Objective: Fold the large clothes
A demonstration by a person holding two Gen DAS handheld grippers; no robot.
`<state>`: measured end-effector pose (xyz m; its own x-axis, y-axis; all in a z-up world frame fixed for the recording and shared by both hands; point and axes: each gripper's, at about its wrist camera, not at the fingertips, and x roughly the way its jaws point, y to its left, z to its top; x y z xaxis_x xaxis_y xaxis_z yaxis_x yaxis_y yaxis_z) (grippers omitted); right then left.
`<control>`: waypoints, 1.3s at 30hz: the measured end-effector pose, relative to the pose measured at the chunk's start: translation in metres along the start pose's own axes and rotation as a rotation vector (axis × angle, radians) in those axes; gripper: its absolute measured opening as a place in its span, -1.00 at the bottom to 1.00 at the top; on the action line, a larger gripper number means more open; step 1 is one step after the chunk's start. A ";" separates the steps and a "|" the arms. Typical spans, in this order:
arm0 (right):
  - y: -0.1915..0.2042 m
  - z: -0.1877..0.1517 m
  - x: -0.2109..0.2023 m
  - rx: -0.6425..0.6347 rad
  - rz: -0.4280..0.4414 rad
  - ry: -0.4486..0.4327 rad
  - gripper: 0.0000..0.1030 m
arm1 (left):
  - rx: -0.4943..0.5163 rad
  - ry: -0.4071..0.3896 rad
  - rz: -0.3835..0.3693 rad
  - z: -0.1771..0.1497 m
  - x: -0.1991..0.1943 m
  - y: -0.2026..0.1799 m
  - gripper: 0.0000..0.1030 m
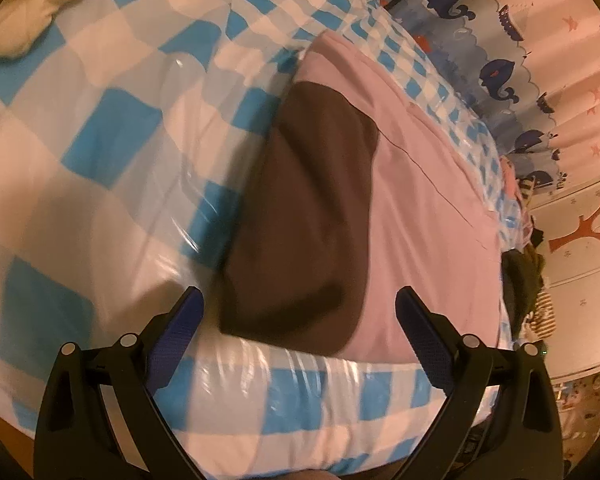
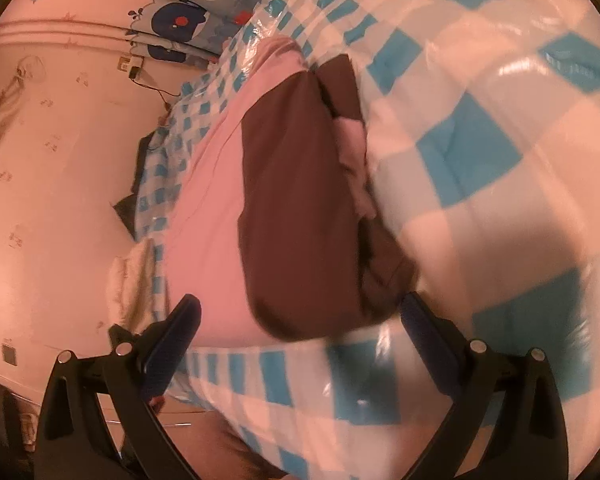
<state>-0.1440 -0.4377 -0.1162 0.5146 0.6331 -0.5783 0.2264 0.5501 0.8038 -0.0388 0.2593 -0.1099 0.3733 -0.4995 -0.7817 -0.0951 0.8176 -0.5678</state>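
Left claw (image 1: pixel 300 308): jaws spread wide, nothing between them; blue-padded fingers (image 1: pixel 182 332) on black arms. It hangs above the near edge of the bed, the tips framing the near end of the garment without visible contact.

Right claw (image 2: pixel 300 312): jaws likewise spread wide, empty. Its finger at 4 o'clock sits close against the garment's brown corner; contact cannot be told through the blur.

Garment (image 1: pixel 399 208): pink and brown, large, lying flat and partly folded on the bed. Brown panel (image 1: pixel 300 220) lies over the pink, running from centre toward 12 o'clock in the left wrist view. In the right wrist view a bunched pink fold (image 2: pixel 353 148) shows at the brown panel's edge toward 1 o'clock.

Bed (image 1: pixel 80 152): blue-and-white checked cover under glossy clear plastic.

Whale-print curtain (image 1: pixel 479 40): at 1 o'clock, left wrist view.

Wall (image 2: pixel 60 160): pinkish, with small decals, at 9 o'clock in the right wrist view.
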 end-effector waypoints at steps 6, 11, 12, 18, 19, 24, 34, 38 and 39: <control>0.000 -0.007 0.009 0.020 0.015 0.005 0.86 | -0.006 0.020 -0.010 -0.012 0.008 -0.006 0.80; 0.002 -0.007 0.018 0.024 -0.019 0.013 0.86 | -0.065 0.050 -0.022 -0.013 0.015 0.007 0.80; 0.001 -0.008 0.018 0.024 -0.023 0.015 0.86 | -0.080 0.057 -0.039 -0.016 0.017 0.011 0.80; 0.005 -0.003 0.021 0.065 0.034 -0.008 0.89 | -0.128 0.061 -0.079 -0.017 0.036 0.012 0.80; 0.007 -0.002 0.020 0.070 0.041 -0.016 0.89 | -0.127 0.058 -0.081 -0.017 0.037 0.008 0.80; 0.014 0.002 0.012 0.078 0.105 -0.058 0.90 | -0.102 -0.023 -0.095 -0.017 0.024 -0.011 0.80; 0.029 0.006 0.025 0.051 0.107 -0.086 0.90 | -0.152 0.002 -0.146 -0.018 0.035 -0.002 0.80; 0.029 0.014 0.041 0.033 0.003 -0.019 0.90 | -0.103 -0.036 -0.134 -0.008 0.029 -0.018 0.80; 0.020 0.015 0.050 0.061 -0.016 0.005 0.90 | -0.117 -0.017 -0.116 -0.007 0.038 -0.016 0.81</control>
<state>-0.1017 -0.4032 -0.1267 0.5060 0.6273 -0.5920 0.2849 0.5263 0.8012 -0.0298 0.2252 -0.1322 0.4034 -0.5830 -0.7052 -0.1566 0.7154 -0.6810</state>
